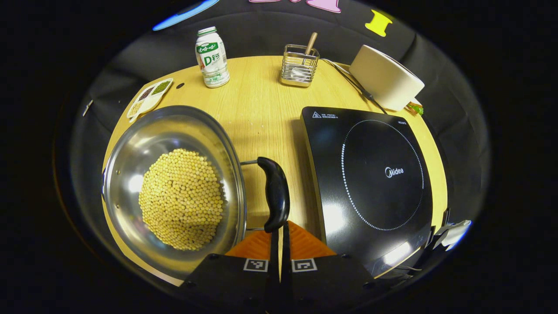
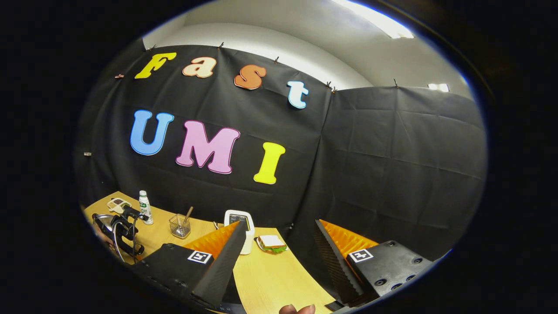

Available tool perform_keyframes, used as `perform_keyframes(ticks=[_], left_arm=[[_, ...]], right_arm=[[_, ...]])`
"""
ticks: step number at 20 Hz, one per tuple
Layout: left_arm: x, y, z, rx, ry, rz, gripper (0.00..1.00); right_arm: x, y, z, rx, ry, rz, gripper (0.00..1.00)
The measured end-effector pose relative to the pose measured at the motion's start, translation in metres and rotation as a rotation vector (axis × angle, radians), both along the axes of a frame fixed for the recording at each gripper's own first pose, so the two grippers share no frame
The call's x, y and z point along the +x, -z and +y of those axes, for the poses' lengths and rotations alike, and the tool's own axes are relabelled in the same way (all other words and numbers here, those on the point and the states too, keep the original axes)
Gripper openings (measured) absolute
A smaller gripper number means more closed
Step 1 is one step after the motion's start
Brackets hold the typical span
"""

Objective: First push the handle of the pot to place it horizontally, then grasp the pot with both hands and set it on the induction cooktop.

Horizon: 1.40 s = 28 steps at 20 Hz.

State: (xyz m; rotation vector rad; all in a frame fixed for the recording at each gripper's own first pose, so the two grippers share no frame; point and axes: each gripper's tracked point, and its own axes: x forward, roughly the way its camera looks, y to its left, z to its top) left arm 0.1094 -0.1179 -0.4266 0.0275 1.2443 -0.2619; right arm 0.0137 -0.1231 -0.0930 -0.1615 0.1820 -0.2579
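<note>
A steel pot (image 1: pixel 130 165) full of yellow beans (image 1: pixel 181 205) sits on the left of the wooden table. Its black handle (image 1: pixel 274 192) stands at the pot's right side on two wire arms, running from near to far. My left gripper (image 1: pixel 280 224) is shut, and its tips touch the near end of that handle. The black induction cooktop (image 1: pixel 375 174) lies to the right of the handle. In the right gripper view, my right gripper (image 2: pixel 279 237) is open and empty, raised and facing the booth wall. The left gripper (image 2: pixel 120 233) shows far off at the table's left.
At the back of the table stand a white bottle (image 1: pixel 212 56), a wire basket (image 1: pixel 299 65) with a wooden stick, a white appliance (image 1: pixel 386 78) with a cord, and a small divided dish (image 1: pixel 149 98). A plate with a sandwich (image 2: pixel 271 243) sits beside the appliance. Bare wood separates pot and cooktop.
</note>
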Motion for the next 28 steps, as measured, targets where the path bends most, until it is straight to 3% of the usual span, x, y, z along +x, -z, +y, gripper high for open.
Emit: perform_keyframes(ticks=[5,8,10,13,14,18,21,28], left_arm=[[-0.003,-0.01,-0.007,-0.036,0.007,-0.033,0.05],[-0.015,-0.031,-0.014,-0.102,0.017,-0.081,0.06],[-0.024,-0.05,-0.019,-0.15,0.061,-0.116,0.17],[-0.019,-0.08,-0.004,-0.149,0.078,-0.22,0.9],[-0.02,-0.093,0.001,-0.162,0.064,-0.253,0.98],[-0.012,-0.143,0.041,-0.223,-0.009,-0.365,0.94],[0.001,-0.162,0.109,-0.139,-0.045,-0.442,0.94],[0.028,-0.155,0.234,0.018,-0.097,-0.518,0.94]], right_arm=[[0.001,0.003,0.013,0.004,-0.024,0.01,0.98],[0.0,0.007,0.031,0.058,-0.058,0.023,0.98],[0.0,0.009,0.042,0.087,-0.072,0.028,0.98],[0.003,0.009,0.062,0.096,-0.108,0.025,0.98],[0.005,0.008,0.071,0.097,-0.124,0.023,0.98],[0.019,0.015,0.116,0.138,-0.209,0.039,0.98],[0.034,0.03,0.163,0.23,-0.283,0.082,0.97],[0.071,0.089,0.265,0.389,-0.424,0.228,0.98]])
